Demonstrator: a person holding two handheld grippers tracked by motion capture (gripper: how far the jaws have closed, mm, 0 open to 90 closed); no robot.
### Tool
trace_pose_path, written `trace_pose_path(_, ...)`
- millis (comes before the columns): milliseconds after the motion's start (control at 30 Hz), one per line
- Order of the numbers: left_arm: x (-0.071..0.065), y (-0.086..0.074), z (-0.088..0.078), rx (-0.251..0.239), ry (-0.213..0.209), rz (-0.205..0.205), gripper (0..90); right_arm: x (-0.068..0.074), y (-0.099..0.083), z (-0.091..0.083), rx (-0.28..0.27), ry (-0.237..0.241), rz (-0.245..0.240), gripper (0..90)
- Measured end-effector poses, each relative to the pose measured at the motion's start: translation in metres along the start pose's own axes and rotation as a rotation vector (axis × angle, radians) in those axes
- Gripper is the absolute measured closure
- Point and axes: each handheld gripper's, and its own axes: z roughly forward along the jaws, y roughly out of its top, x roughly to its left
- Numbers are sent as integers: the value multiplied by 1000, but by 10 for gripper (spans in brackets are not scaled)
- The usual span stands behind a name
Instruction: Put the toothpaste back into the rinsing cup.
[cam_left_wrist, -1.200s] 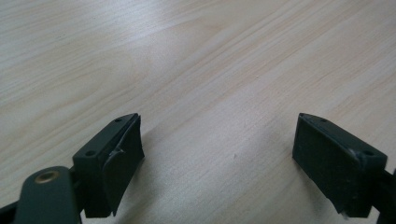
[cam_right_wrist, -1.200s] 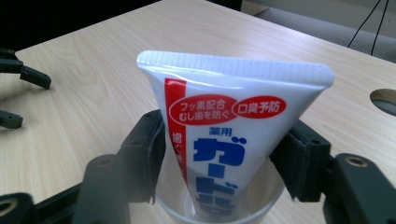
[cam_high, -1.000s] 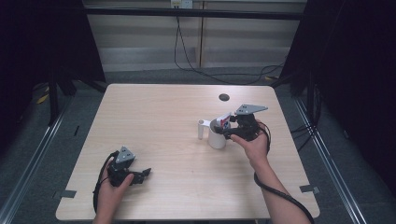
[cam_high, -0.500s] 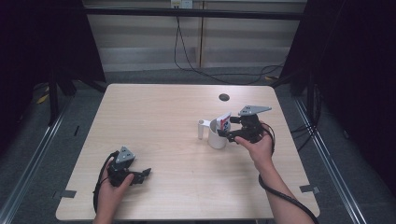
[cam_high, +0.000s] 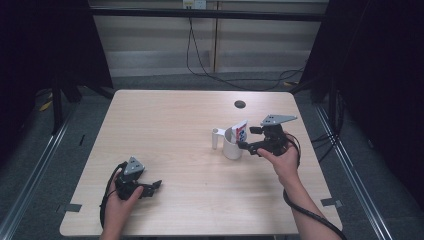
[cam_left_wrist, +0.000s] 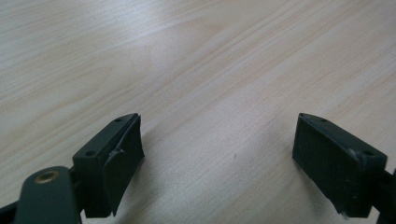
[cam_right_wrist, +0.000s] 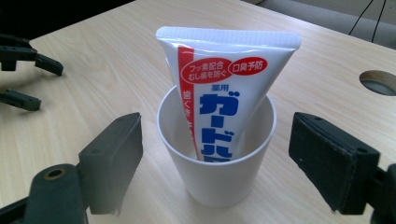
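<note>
A white cup (cam_high: 232, 148) stands right of the table's middle, and a white handle-like part (cam_high: 216, 137) juts from its left side. A white toothpaste tube (cam_high: 241, 131) with red and blue print leans in it, crimped end up. My right gripper (cam_high: 248, 145) sits just right of the cup, open. In the right gripper view the cup (cam_right_wrist: 219, 172) and tube (cam_right_wrist: 233, 88) stand between the spread jaws of that gripper (cam_right_wrist: 217, 142), apart from both pads. My left gripper (cam_high: 151, 188) rests open near the front left, over bare wood in its own view (cam_left_wrist: 219, 149).
A round dark hole (cam_high: 240, 104) lies in the tabletop behind the cup, seen at the right edge of the right gripper view (cam_right_wrist: 379, 82). Black cables trail from both grippers. Dark curtains and floor rails surround the wooden table (cam_high: 165, 125).
My right gripper has sunk a little and eased back from the tube's top; the tube stays leaning in the cup. The left gripper has not moved.
</note>
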Motion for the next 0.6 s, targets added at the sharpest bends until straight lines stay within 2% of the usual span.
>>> trace_pose_path(600, 0, 0, 0, 0, 0, 0, 157, 3, -7, -16, 28, -12, -20, 174)
